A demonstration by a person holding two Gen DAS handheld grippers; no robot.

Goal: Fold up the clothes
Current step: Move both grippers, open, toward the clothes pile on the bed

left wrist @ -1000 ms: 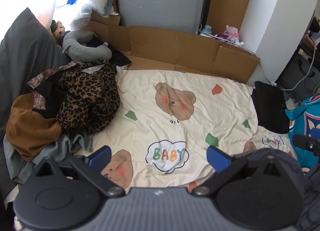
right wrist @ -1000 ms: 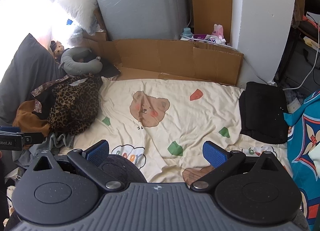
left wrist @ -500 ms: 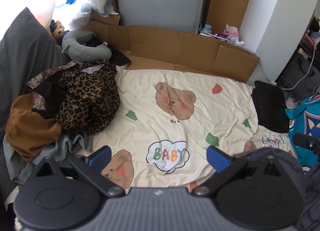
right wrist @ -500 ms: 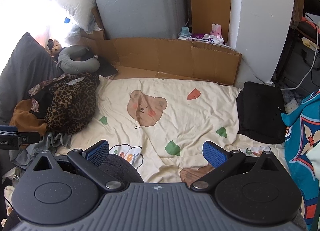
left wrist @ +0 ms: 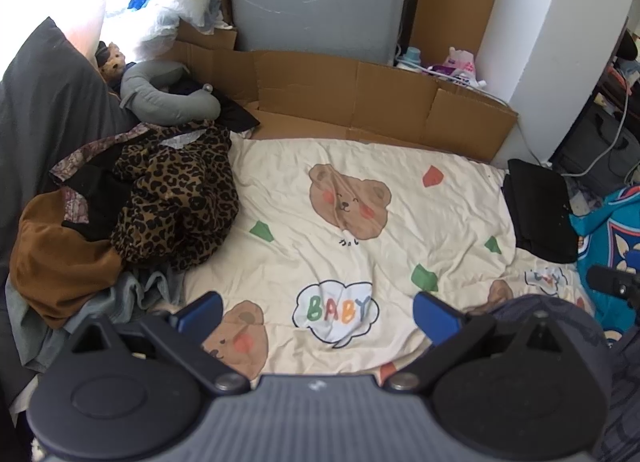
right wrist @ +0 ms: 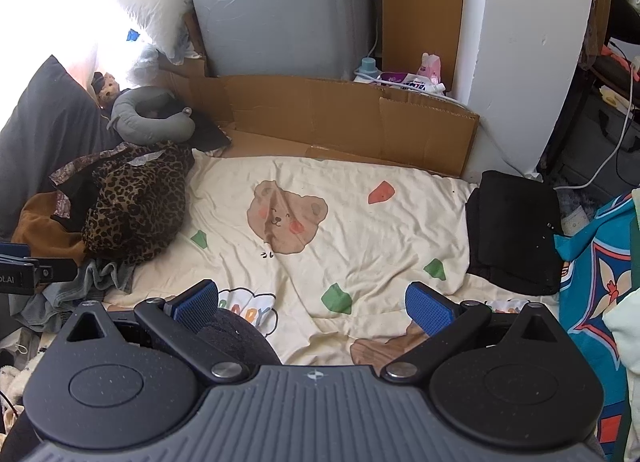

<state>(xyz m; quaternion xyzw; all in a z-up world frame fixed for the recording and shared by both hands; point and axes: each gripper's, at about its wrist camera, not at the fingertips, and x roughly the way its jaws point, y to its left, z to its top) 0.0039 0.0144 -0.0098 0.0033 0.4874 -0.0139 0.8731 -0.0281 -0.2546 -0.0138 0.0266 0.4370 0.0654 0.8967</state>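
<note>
While both fingers (left wrist: pixel 436 318) (right wrist: pixel 430 310) gape empty | leopard garment (left wrist: pixel 176 198) left | black folded clothes (right wrist: pixel 516 230) right

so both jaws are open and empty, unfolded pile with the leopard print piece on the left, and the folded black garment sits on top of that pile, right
Not quite. The folded black garment lies by itself at the right edge of the bear blanket, far from the pile with the leopard print piece on the left; the right wrist view shows it. Left gripper and right gripper are open and empty.

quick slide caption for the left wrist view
Open left gripper above bear-print blanket, unfolded clothes pile left.
</note>
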